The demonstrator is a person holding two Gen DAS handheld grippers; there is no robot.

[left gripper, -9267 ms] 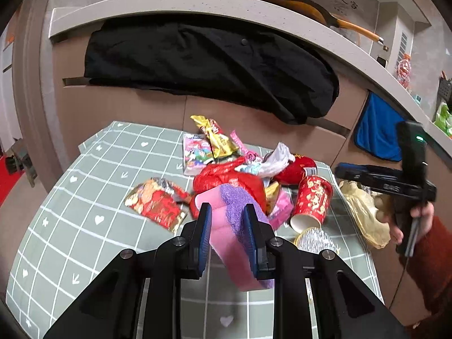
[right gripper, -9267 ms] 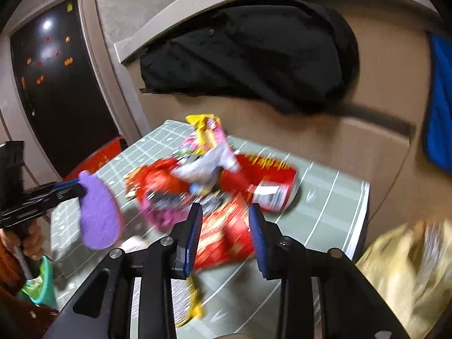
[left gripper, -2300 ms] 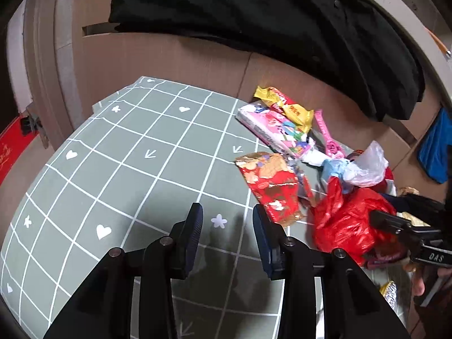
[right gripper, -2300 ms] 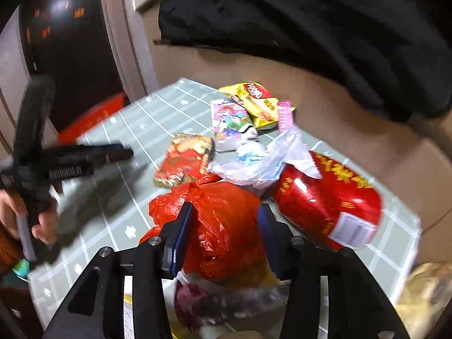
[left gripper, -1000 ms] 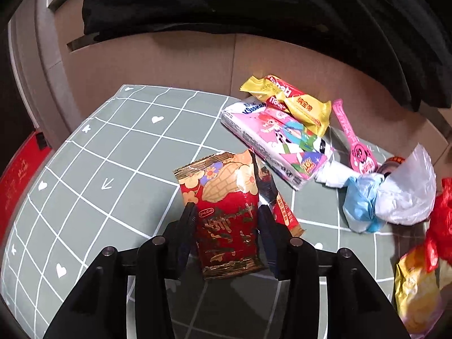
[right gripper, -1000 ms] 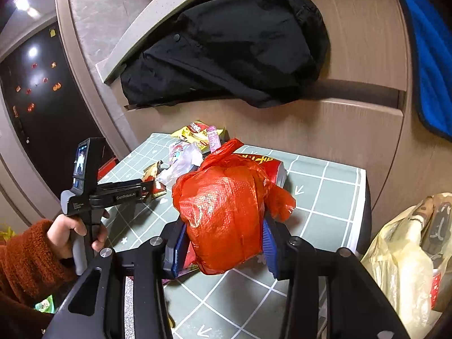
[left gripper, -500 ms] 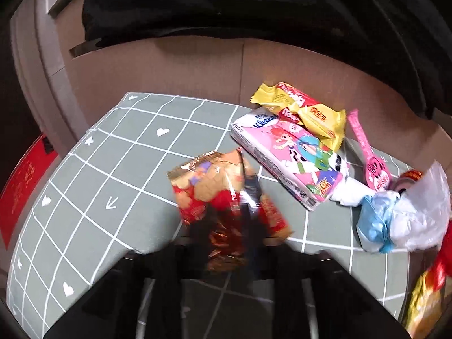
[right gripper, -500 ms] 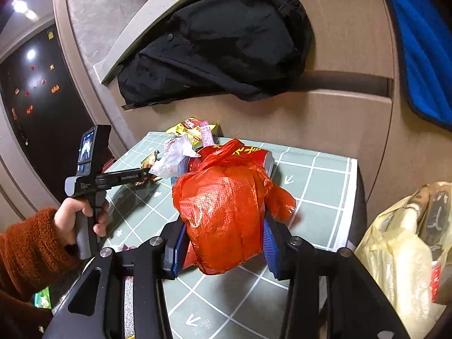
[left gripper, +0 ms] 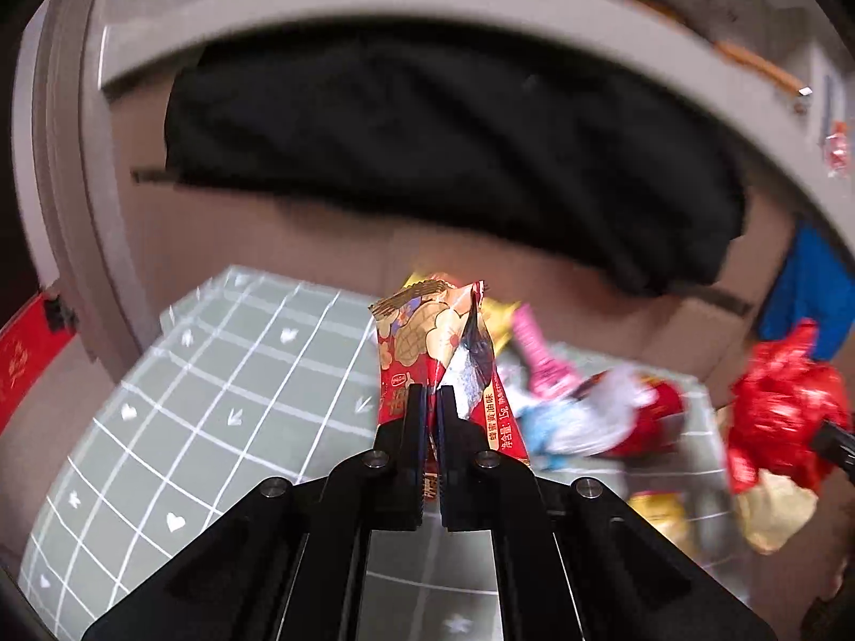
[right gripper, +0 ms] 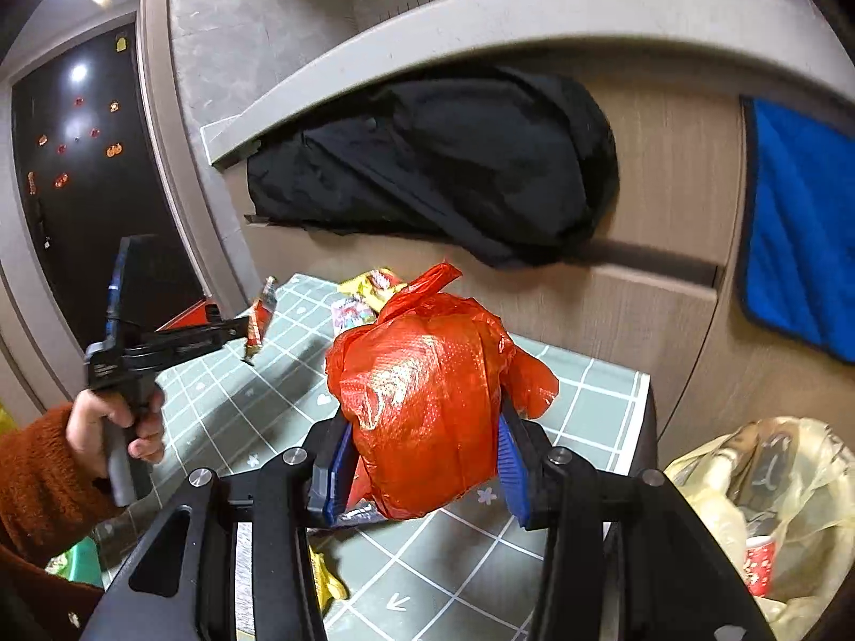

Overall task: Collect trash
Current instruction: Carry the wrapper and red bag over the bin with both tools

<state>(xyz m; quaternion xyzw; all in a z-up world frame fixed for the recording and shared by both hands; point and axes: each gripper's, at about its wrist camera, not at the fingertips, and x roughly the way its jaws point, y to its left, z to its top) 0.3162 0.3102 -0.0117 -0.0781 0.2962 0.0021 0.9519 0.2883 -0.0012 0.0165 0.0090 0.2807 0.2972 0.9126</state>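
home: cabinet drawers (right gripper: 657, 288), blue towel (right gripper: 801, 235) (jacket (right gripper: 438, 160) draped over)

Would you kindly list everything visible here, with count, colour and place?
snack packet: one, red-gold, clamped in left tongs, off the table
plastic bag: one, red, gripped in right tongs
table: one, green, white grid, below
loose wrappers: several, pink, yellow, white, on table
yellow bag: one, translucent, right of table
jacket: one, black, over counter
towel: one, blue, hanging right
left tongs: shut
right tongs: closed on bag
hand: one, rust sleeve
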